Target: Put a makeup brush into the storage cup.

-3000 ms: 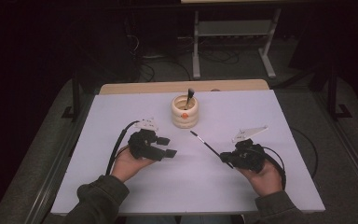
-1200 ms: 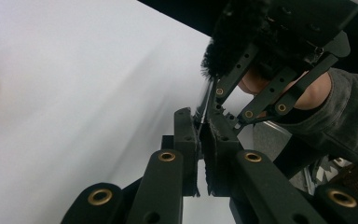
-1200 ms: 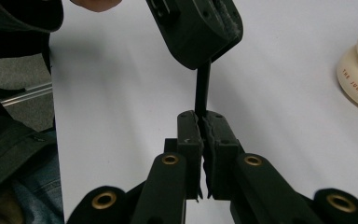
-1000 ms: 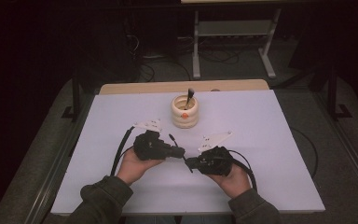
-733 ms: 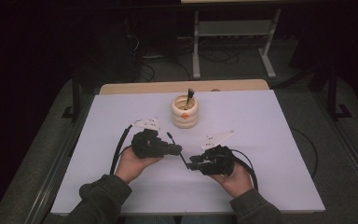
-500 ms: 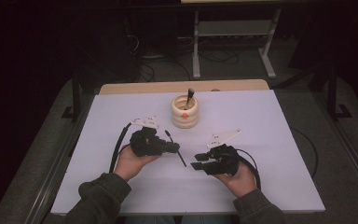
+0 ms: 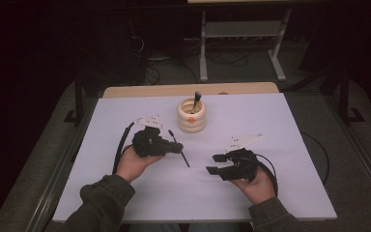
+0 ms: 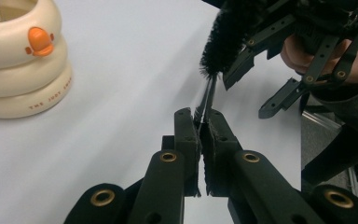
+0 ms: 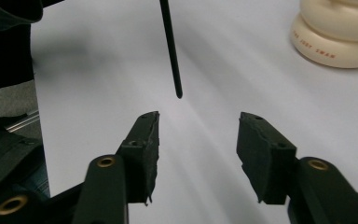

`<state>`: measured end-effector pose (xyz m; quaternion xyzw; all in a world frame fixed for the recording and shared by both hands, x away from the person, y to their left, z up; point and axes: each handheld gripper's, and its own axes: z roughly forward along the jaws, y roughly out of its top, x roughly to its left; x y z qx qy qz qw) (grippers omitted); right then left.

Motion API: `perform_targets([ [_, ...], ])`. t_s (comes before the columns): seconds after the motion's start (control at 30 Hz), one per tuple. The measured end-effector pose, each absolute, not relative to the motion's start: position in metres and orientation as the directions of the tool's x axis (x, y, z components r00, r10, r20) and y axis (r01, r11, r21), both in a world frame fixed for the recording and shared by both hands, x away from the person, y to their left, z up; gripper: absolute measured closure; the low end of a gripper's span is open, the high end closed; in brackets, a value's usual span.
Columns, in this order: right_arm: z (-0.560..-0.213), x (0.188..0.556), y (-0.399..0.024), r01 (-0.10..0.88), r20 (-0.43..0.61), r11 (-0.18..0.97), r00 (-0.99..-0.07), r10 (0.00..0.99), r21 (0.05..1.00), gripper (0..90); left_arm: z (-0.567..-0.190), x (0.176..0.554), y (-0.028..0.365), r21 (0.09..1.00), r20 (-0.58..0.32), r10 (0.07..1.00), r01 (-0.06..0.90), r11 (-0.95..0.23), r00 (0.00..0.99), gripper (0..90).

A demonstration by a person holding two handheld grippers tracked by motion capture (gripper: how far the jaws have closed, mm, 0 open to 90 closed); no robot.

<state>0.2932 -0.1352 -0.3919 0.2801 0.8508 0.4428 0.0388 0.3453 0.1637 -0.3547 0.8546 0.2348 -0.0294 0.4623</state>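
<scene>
My left gripper (image 7: 178, 148) (image 8: 204, 119) is shut on the thin stem of a black brush (image 7: 181, 152). Past the jaws its bristly head (image 8: 219, 42) looms large in the left gripper view. My right gripper (image 7: 215, 164) (image 9: 198, 126) stands open a little to the right, its jaws pointing left with nothing between them. The brush's plain stem (image 9: 170, 46) ends just ahead of those jaws without touching them. The right gripper (image 8: 279, 70) also appears beyond the brush head in the left gripper view.
A cream ringed cup (image 7: 192, 116) (image 8: 18, 60) (image 9: 340, 32) with an orange duck mark stands at the table's far middle, a dark utensil (image 7: 196, 99) sticking out of it. The white tabletop (image 7: 280, 121) lies bare around both hands.
Three seconds ago the right gripper held the brush and the left was open. They met mid-table. Now the left is shut on the brush, and the right has opened and drawn back right.
</scene>
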Motion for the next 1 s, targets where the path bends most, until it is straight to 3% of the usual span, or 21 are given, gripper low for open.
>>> perform_targets([
  [1.0, -0.397, 0.291, -0.176, 0.463, 0.15, 0.416, -0.789, 0.596, 0.783, 33.5, -0.334, 0.364, 0.167, 0.769, -0.253, 0.402, 0.435, -0.468, 0.88, 85.5],
])
